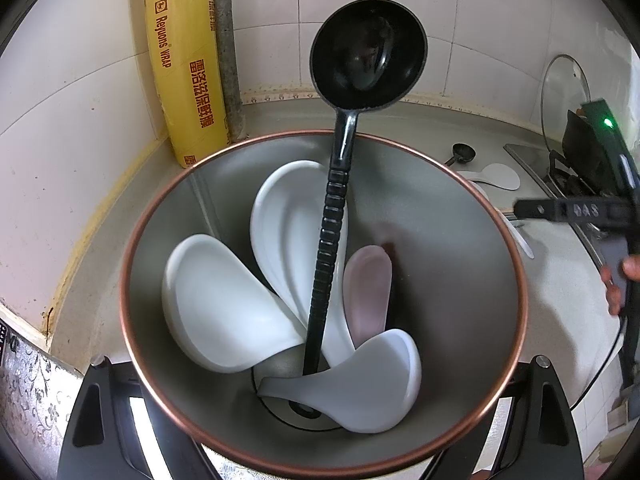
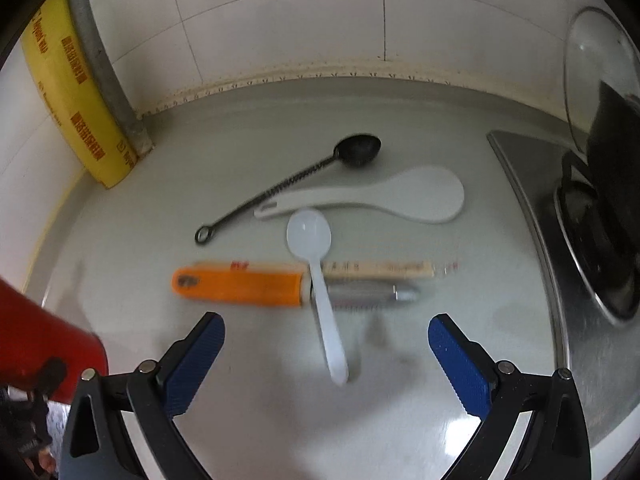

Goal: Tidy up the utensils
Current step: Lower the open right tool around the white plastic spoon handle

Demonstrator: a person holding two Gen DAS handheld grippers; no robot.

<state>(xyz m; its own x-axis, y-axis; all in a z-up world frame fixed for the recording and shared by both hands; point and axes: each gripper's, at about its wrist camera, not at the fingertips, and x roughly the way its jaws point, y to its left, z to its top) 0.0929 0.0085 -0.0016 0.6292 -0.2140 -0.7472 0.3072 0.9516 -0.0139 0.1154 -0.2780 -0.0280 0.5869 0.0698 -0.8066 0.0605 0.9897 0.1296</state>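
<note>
Now the pot [image 1: 168, 216] is pinched tight at its rim by the left gripper [image 1: 312, 456], and the white spoon [image 2: 320, 280] on the counter [image 2: 400, 400] should be lined up between the right gripper's [image 2: 326, 356] spread fingers before it is squeezed.

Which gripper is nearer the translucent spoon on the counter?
Right. The right gripper hangs open just over the spoon, its handle between the fingers. The left gripper is off to the side, clamped on the pot.
</note>
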